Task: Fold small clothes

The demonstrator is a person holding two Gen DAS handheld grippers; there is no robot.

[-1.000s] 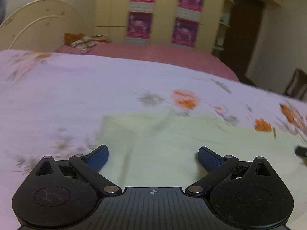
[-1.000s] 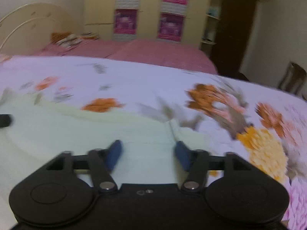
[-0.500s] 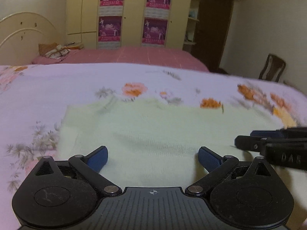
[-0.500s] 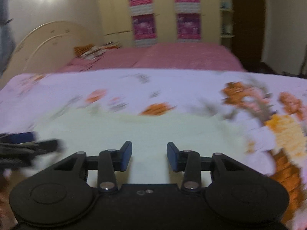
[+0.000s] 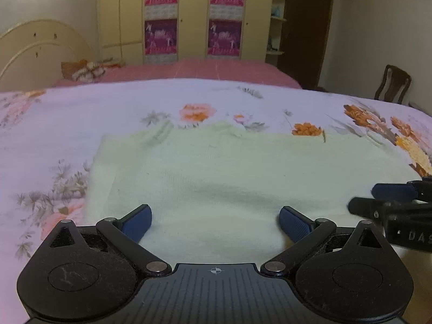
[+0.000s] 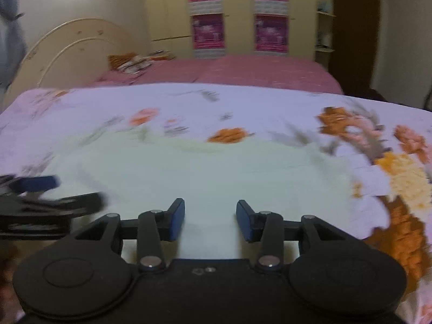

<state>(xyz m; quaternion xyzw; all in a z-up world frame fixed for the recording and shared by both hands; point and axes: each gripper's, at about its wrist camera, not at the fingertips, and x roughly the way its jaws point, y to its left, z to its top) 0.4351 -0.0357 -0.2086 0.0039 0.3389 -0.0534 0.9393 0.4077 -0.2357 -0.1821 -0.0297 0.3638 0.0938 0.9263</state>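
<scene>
A pale green knitted garment [image 5: 229, 172] lies flat on the floral bedsheet [image 5: 81, 113], folded into a wide rectangle. My left gripper [image 5: 215, 224] is open and empty, hovering over the garment's near edge. My right gripper [image 6: 210, 220] is partly open and empty, over the garment [image 6: 216, 167] near its front edge. The right gripper also shows at the right edge of the left wrist view [image 5: 391, 202], and the left gripper at the left edge of the right wrist view [image 6: 46, 197]. The right wrist view is blurred.
A pink bed [image 5: 189, 70] with a cream headboard [image 5: 40, 48] and a patterned pillow [image 5: 86, 70] stands behind. A wardrobe with posters [image 5: 189, 16] lines the far wall. A wooden chair [image 5: 392, 83] stands at the right.
Both grippers have pulled back toward the garment's near edge and drawn closer together. The right gripper's jaws have narrowed from wide open to partly open.
</scene>
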